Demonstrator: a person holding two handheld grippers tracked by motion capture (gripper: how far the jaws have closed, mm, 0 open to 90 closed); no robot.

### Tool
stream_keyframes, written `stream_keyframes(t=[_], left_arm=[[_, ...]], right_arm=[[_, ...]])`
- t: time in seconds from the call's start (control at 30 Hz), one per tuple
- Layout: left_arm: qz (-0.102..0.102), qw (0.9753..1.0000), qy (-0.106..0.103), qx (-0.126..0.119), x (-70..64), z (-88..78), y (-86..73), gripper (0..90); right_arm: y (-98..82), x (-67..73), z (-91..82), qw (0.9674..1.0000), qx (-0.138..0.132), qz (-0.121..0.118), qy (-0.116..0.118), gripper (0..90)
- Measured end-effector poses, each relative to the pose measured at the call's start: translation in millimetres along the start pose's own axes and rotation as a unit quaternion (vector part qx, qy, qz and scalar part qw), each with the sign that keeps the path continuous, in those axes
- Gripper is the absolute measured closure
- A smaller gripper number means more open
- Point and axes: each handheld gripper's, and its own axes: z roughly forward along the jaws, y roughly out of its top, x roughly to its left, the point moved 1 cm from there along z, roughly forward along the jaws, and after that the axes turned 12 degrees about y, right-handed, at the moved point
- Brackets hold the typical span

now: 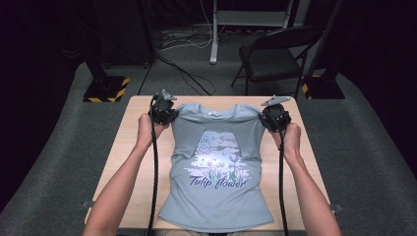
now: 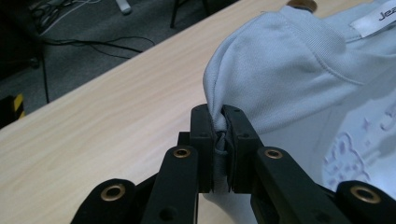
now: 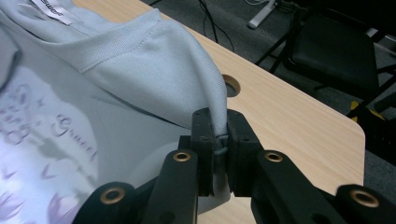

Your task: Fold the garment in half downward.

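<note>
You've got soft, matt grey knit cloth in the shirt (image 1: 216,196), with a ribbed collar and a smooth woven label (image 2: 376,18) at the neck. Its print looks flat and slightly chalky. Your left gripper (image 2: 219,140) and right gripper (image 3: 218,140) show hard matt black plastic jaws with shiny brass-coloured eyelets. Under it all, the table (image 1: 128,162) is pale wood-grain laminate, smooth with a low sheen. Around it the floor (image 1: 59,162) is rough grey carpet.
</note>
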Motion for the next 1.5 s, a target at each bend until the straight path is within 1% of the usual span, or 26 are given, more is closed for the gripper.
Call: stream_keyframes(t=[0.03,0.13,0.17,0.2,0.23,0.27,0.3,0.33,0.37,0.47,0.5,0.63,0.73,0.77,0.8,0.87,0.9,0.93,1.17,1.23,1.27,1.3,1.33,1.4,1.43,1.5], left_arm=[[-0.003,1.0000,-0.005,-0.002,-0.9,-3.7,-4.1,82.6],[0.002,0.9998,-0.020,-0.004,-6.5,-19.3,-18.4,82.7],[0.002,0.9998,-0.020,-0.004,-6.5,-19.3,-18.4,82.7],[0.006,0.9996,-0.028,-0.004,-9.1,-27.7,-24.7,82.7],[0.006,0.9996,-0.028,-0.004,-9.1,-27.7,-24.7,82.6],[0.011,0.9994,-0.033,-0.005,-11.7,-35.7,-30.2,82.7],[0.011,0.9994,-0.033,-0.005,-11.7,-35.7,-30.2,82.7],[0.011,0.9990,-0.042,-0.006,-13.9,-43.1,-35.7,82.7],[0.013,0.9989,-0.045,-0.004,-15.1,-46.4,-38.4,82.7],[0.012,0.9985,-0.053,-0.002,-17.0,-52.1,-44.7,82.7],[0.009,0.9980,-0.062,0.001,-17.9,-57.2,-52.4,82.7],[0.006,0.9968,-0.079,0.012,-20.2,-64.4,-69.9,82.6],[0.004,0.9957,-0.090,0.020,-23.3,-68.6,-81.2,82.6],[0.004,0.9957,-0.090,0.020,-23.3,-68.6,-81.2,82.6],[0.005,0.9949,-0.097,0.025,-25.6,-71.4,-88.1,82.6],[0.008,0.9943,-0.102,0.029,-27.9,-73.3,-92.4,82.6],[0.008,0.9941,-0.104,0.030,-29.0,-74.6,-94.4,82.6],[0.007,0.9938,-0.107,0.030,-29.9,-75.9,-96.0,82.6],[0.006,0.9891,-0.141,0.044,-40.5,-84.8,-113.8,82.6],[0.008,0.9869,-0.151,0.056,-48.5,-83.7,-125.3,82.6],[0.008,0.9869,-0.151,0.056,-48.5,-83.7,-125.3,82.6],[0.004,0.9857,-0.156,0.062,-51.3,-81.9,-130.7,82.6],[0.003,0.9849,-0.160,0.067,-53.1,-80.1,-135.0,82.6],[-0.004,0.9833,-0.166,0.075,-55.7,-76.7,-143.0,82.6],[-0.002,0.9825,-0.169,0.079,-55.8,-75.7,-145.6,82.6],[-0.015,0.9803,-0.179,0.083,-56.9,-74.6,-153.6,82.7]], right_arm=[[-1.9,3.7,-4.2,1.0000,0.001,-0.006,0.002,83.2],[-11.2,20.1,-20.7,0.9997,0.001,-0.022,0.012,83.2],[-11.2,20.1,-20.7,0.9997,0.001,-0.022,0.012,83.2],[-17.8,29.3,-29.3,0.9993,0.004,-0.033,0.016,83.2],[-17.8,29.3,-29.3,0.9993,0.004,-0.033,0.016,83.2],[-22.8,36.4,-35.0,0.9990,0.005,-0.042,0.017,83.2],[-25.7,39.9,-38.2,0.9988,0.005,-0.045,0.019,83.2],[-28.6,43.0,-41.1,0.9986,0.003,-0.048,0.021,83.2],[-31.5,46.0,-43.8,0.9985,0.003,-0.050,0.022,83.2],[-41.2,54.2,-51.1,0.9981,-0.001,-0.055,0.029,83.2],[-45.3,57.0,-53.8,0.9979,-0.002,-0.057,0.032,83.2],[-62.7,67.0,-64.9,0.9974,-0.007,-0.057,0.044,83.1],[-74.4,76.6,-71.0,0.9969,-0.005,-0.060,0.051,83.1],[-74.4,76.6,-71.0,0.9969,-0.005,-0.060,0.051,83.1],[-82.6,83.6,-73.5,0.9966,0.000,-0.061,0.056,83.1],[-85.3,85.3,-73.9,0.9964,0.002,-0.062,0.058,83.1],[-93.7,90.4,-74.6,0.9961,0.008,-0.060,0.065,83.1],[-96.3,91.9,-74.7,0.9960,0.011,-0.060,0.066,83.1],[-115.6,99.3,-77.9,0.9951,0.025,-0.049,0.082,83.0],[-124.7,102.2,-76.8,0.9940,0.034,-0.045,0.093,83.0],[-124.7,102.2,-76.8,0.9940,0.034,-0.045,0.093,83.0],[-128.5,103.3,-75.7,0.9935,0.038,-0.044,0.098,82.9],[-138.0,105.3,-72.7,0.9923,0.045,-0.038,0.109,82.9],[-141.3,106.0,-71.4,0.9916,0.048,-0.034,0.115,82.9],[-147.0,107.4,-69.2,0.9908,0.053,-0.033,0.119,82.9],[-155.4,108.9,-66.2,0.9898,0.061,-0.026,0.126,82.9]])
